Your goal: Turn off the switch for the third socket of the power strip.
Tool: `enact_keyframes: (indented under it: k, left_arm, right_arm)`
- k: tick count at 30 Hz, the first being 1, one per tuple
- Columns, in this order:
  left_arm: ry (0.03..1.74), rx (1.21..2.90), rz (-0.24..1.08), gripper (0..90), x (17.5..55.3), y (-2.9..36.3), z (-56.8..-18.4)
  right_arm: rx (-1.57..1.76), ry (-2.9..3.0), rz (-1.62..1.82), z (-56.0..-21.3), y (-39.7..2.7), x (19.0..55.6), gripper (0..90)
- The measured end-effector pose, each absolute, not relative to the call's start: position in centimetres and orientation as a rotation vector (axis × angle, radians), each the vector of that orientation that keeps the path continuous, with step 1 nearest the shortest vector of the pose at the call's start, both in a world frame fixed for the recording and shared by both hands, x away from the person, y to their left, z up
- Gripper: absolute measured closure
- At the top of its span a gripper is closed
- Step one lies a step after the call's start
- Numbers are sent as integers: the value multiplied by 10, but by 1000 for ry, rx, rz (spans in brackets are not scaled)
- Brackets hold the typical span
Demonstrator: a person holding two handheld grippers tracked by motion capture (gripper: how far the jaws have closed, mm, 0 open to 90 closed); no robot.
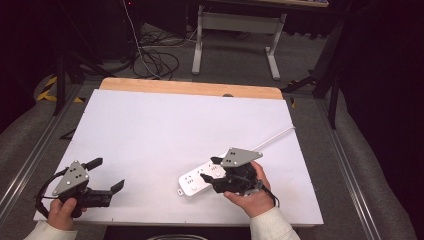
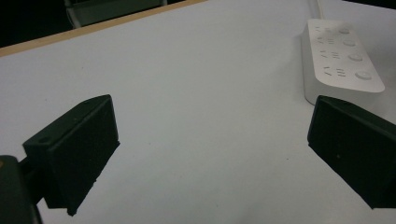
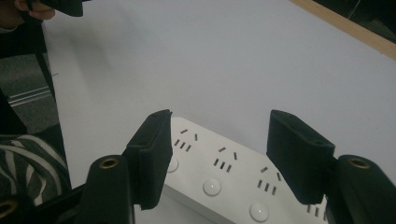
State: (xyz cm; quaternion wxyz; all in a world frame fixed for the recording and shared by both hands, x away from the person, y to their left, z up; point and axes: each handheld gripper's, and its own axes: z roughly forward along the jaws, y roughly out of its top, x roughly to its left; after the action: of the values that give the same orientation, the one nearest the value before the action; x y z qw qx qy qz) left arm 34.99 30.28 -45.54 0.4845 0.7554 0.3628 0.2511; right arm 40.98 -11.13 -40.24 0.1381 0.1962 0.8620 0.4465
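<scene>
A white power strip (image 1: 196, 181) with several sockets and round buttons lies on the white table (image 1: 165, 130), front right of centre. Its white cable (image 1: 275, 137) runs off to the back right. My right gripper (image 1: 210, 169) is open over the strip; in the right gripper view its jaws stand one to each side above the sockets of the power strip (image 3: 219, 175), and I cannot tell if they touch it. My left gripper (image 1: 108, 173) is open and holds nothing near the front left corner. In the left gripper view the power strip (image 2: 343, 56) lies ahead at the right.
A wooden strip (image 1: 190, 88) borders the table's far edge. Beyond it are a desk frame (image 1: 235, 30) and floor cables (image 1: 155, 60). The left hand (image 3: 32, 9) and a striped sleeve (image 3: 18, 158) appear in the right gripper view.
</scene>
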Motion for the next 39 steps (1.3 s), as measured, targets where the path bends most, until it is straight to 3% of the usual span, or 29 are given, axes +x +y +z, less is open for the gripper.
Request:
enact_keyframes:
  k: [7,9,18,39]
  left_arm:
    - [881,1840,616,22,350,303,-455]
    - [882,1840,613,22,350,303,-455]
    - [881,1843,615,22,350,303,-455]
    - [875,1856,624,22,350,302,-455]
  right_arm:
    - [572,2543,1293,-403,-106,413,500]
    - [583,2572,1294,-403,-107,414,610]
    - [620,2680,1142,-406,-99,419,877]
    - [582,2795,809,-428,-77,430,900]
